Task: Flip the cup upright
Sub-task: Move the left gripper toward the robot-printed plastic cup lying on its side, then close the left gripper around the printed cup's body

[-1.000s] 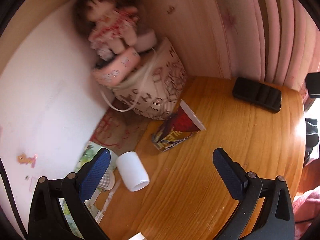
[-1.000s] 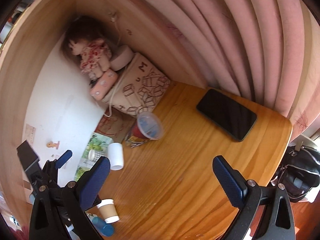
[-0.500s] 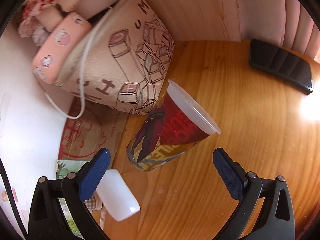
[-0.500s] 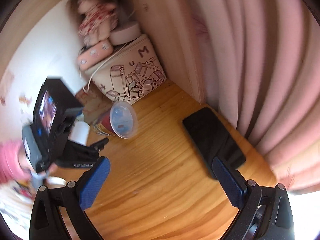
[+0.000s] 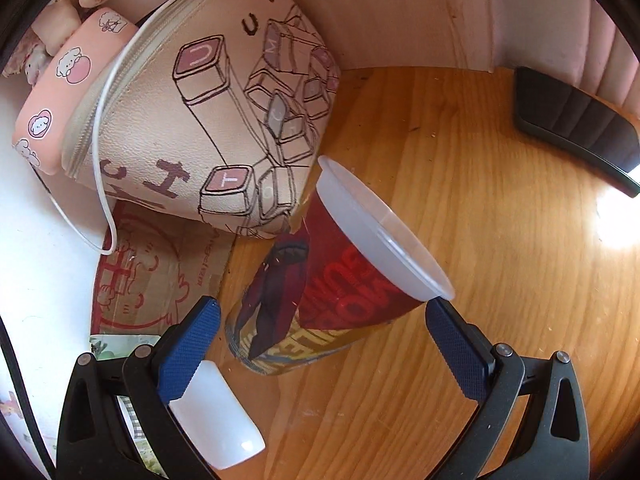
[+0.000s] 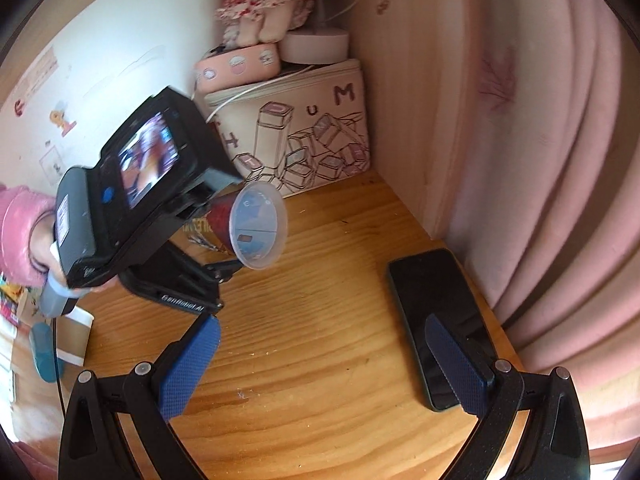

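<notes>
We see the red printed cup (image 5: 340, 280) lying on its side on the wooden table (image 5: 500, 280), beside the patterned pouch (image 5: 192, 120), between the left gripper's (image 5: 320, 344) 2 spread fingers; the right gripper (image 6: 320, 364) hovers open, empty.

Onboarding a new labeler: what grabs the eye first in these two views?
The red printed cup with its clear lid, lying on its side on the wooden table, fills the left wrist view, framed by the open left gripper. Right behind it sits a beige pouch drawn with keyboard keys. In the right wrist view a black phone lies flat ahead of the open right gripper.
</notes>
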`<state>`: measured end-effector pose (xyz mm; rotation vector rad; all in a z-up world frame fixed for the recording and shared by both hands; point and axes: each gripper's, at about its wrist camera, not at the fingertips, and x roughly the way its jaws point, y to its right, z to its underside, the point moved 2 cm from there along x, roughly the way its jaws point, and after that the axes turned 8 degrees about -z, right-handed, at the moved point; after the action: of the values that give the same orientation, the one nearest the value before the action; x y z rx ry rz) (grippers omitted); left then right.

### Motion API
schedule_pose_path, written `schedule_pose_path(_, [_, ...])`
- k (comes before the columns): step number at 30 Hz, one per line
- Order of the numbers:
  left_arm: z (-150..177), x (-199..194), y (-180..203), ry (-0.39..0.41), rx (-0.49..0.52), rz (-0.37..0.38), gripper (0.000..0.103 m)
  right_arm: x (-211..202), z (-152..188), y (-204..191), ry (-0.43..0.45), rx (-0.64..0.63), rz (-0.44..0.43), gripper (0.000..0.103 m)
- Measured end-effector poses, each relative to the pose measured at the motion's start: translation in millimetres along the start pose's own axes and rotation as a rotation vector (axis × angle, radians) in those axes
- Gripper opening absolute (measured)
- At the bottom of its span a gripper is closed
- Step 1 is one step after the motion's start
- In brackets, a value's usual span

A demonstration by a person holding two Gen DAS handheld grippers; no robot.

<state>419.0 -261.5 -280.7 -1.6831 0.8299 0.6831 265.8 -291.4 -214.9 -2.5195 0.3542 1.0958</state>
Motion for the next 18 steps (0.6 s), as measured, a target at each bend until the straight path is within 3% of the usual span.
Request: schedule_pose_path(18, [-21.9,38.4,-7.0,-0.002,-0.085,0.014,0.102,18.0,4.9,-13.3,-0.056,-0.063,-0.053,0.103])
